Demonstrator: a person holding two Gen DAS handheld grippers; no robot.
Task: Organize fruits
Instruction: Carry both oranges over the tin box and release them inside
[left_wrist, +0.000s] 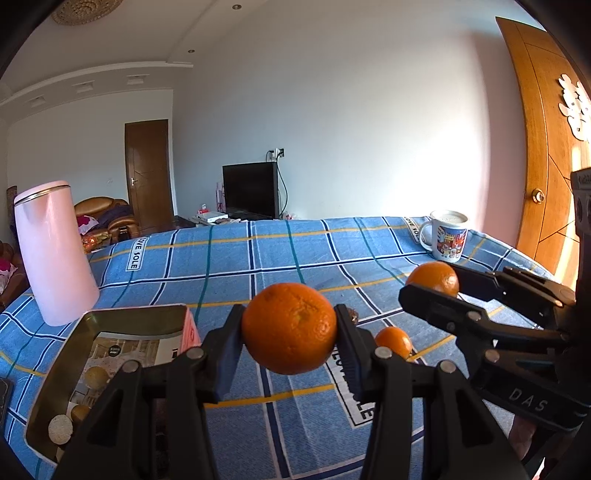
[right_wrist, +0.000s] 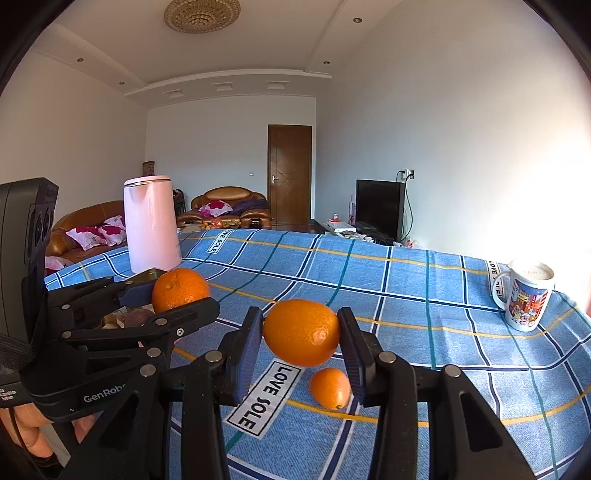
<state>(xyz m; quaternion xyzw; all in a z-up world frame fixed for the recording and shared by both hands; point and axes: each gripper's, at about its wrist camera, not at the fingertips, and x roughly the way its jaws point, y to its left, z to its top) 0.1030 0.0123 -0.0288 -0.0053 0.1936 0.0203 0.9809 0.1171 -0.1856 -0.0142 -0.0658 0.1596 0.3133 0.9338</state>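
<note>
Oranges ride clear of the table, one (left_wrist: 289, 328) clamped in the left tool (left_wrist: 290, 332), another (right_wrist: 301, 331) in the right tool (right_wrist: 301, 334), so each should travel level to the tin (left_wrist: 51, 387) at left, sparing the small orange (right_wrist: 330, 388) on the cloth

Two oranges (left_wrist: 289, 328) (right_wrist: 301, 332) held aloft; small orange (right_wrist: 330, 388) on cloth.

The tablecloth (left_wrist: 229, 266) is blue, checked with white, navy, teal and yellow lines, and carries white labels with black lettering. All three oranges are bright orange: one (left_wrist: 289, 328), another (right_wrist: 301, 332), and a small one (right_wrist: 330, 387). The kettle (left_wrist: 53, 251) is pale pink. The mug (right_wrist: 524, 299) is white with a colourful cartoon print. Both grippers are black.
</note>
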